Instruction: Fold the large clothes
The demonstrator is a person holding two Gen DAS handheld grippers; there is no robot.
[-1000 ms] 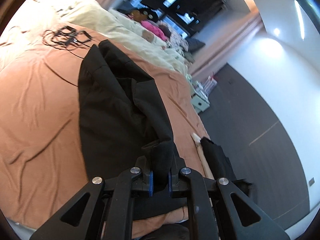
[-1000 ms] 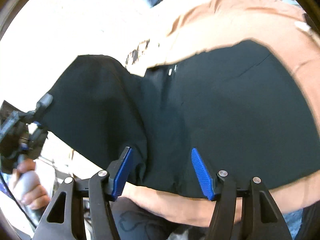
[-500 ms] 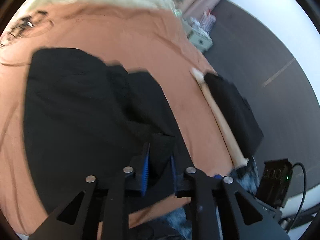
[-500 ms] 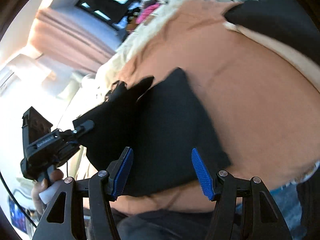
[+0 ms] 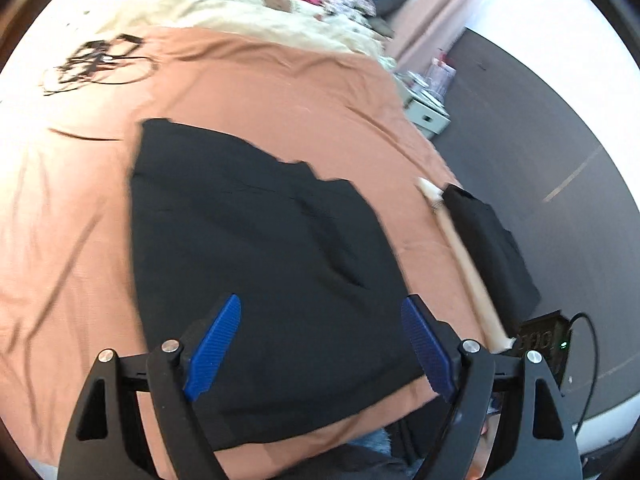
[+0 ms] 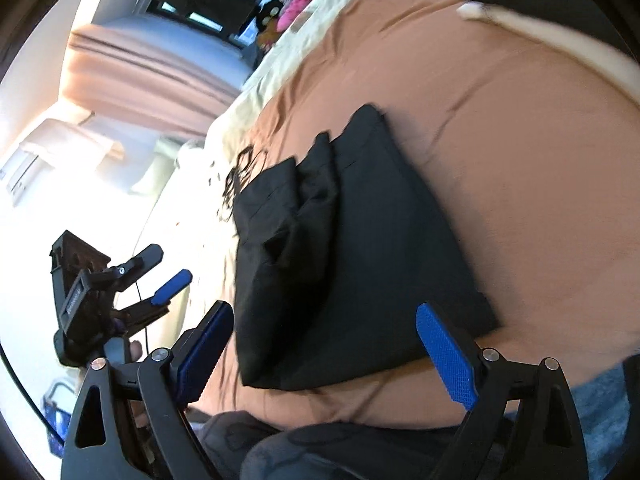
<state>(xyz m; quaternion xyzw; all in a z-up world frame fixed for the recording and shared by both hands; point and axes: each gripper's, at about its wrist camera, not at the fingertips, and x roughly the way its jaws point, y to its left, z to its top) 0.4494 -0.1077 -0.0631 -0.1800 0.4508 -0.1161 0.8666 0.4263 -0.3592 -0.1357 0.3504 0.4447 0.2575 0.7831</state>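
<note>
A: What are the grippers doing?

B: The left gripper (image 5: 320,344) hangs with its jaws spread wide and nothing between them. The right gripper (image 6: 332,356) is just as wide apart and empty. Both hover above the near edge of the black garment (image 5: 256,248).

A: And where does the garment lie?

B: Flat on the orange bedspread (image 5: 260,80), near the bed's front edge, folded into a rough rectangle with layered edges along its far side.

A: So is the job finished?

B: This piece looks mostly folded, though the far layers sit uneven and may want squaring or one more fold. Another dark item (image 5: 492,240) lies beside a pale rod (image 5: 460,252) at the bed's edge; I cannot tell whether it needs folding.

A: Anything else around?

B: A tangle of black cables (image 5: 96,64) farther back.
</note>
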